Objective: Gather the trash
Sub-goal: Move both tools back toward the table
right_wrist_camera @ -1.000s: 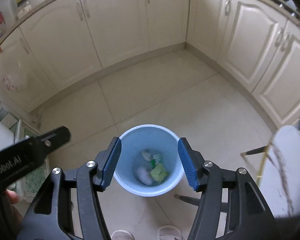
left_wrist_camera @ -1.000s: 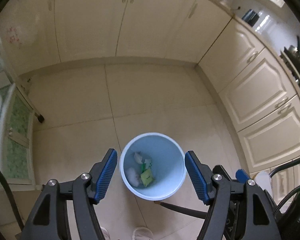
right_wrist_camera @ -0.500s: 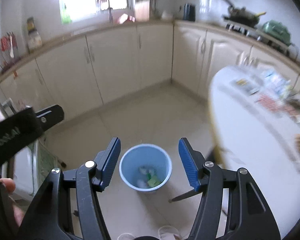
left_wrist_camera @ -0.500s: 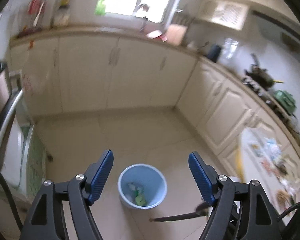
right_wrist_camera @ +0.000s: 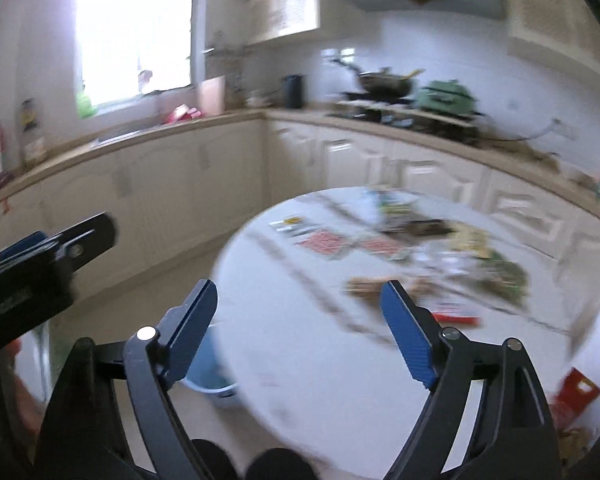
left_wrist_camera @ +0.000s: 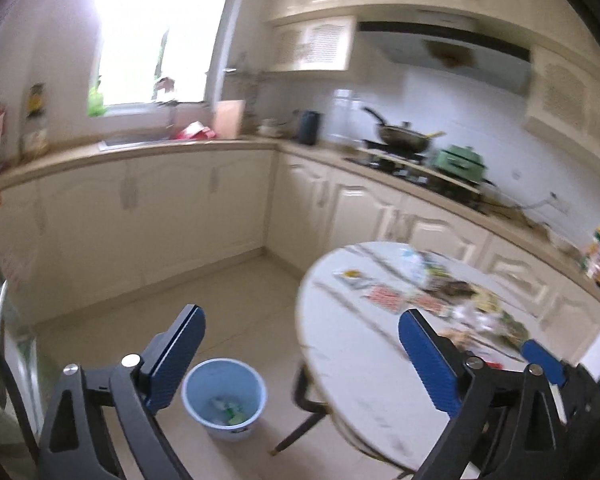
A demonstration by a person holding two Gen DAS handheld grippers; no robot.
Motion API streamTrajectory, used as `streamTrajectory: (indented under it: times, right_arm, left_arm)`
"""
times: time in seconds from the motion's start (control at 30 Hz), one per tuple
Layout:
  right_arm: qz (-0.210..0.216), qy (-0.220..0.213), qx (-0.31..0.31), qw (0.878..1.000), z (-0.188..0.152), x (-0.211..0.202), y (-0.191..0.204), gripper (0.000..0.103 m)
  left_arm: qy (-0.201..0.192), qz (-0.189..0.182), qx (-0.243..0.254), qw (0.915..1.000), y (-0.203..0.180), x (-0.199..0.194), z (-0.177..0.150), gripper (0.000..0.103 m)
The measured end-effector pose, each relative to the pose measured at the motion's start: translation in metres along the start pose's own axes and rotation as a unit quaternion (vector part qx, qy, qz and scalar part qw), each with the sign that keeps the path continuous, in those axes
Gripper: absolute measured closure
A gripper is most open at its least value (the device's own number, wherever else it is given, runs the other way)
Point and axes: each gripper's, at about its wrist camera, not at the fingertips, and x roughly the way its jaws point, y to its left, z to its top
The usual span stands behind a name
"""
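Looking across the round table (right_wrist_camera: 300, 320), litter (right_wrist_camera: 440, 248) is strewn over its far half: thin wrappers and scraps, likely light and floppy, best pinched at an edge; left gripper (left_wrist_camera: 298, 354) and right gripper (right_wrist_camera: 298, 320) are empty, jaws opening; the blue bin (left_wrist_camera: 224, 396) on the floor beside the table holds a few scraps

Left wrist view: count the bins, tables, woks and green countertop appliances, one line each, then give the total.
Blue bin: 1
Round table: 1
Wok: 1
Green appliance: 1
Total: 4
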Motion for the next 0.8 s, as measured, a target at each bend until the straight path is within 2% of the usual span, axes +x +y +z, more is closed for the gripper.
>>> streamTrajectory:
  times: [0.1,0.17,0.27,0.37,0.5,0.8]
  right_arm:
    - [-0.029,-0.009,0.027,0.999,0.004,-0.014,-0.047,0.016]
    - [-0.049,-0.016,0.037,0.998,0.007,-0.023,-0.072,0.015]
    - [-0.078,-0.044,0.048,0.995,0.013,-0.04,-0.107,0.011]
    - [-0.084,-0.056,0.061,0.993,0.016,-0.047,-0.132,0.009]
    - [-0.088,-0.054,0.089,0.991,0.012,-0.042,-0.17,0.009]
    - [-0.117,-0.007,0.124,0.985,-0.005,0.004,-0.229,0.009]
  left_arm:
    - [-0.009,-0.015,0.022,0.9996,-0.033,-0.015,-0.003,0.005]
    - [-0.019,-0.027,0.03,0.999,-0.034,-0.021,0.001,0.005]
    - [-0.043,-0.042,0.041,0.9973,-0.046,-0.011,0.007,0.002]
    - [-0.053,-0.046,0.061,0.9956,-0.071,-0.008,0.0,0.001]
    - [-0.034,-0.051,0.084,0.9946,-0.088,0.03,-0.003,0.001]
    - [0.031,-0.04,0.088,0.9949,-0.121,0.139,0.026,0.001]
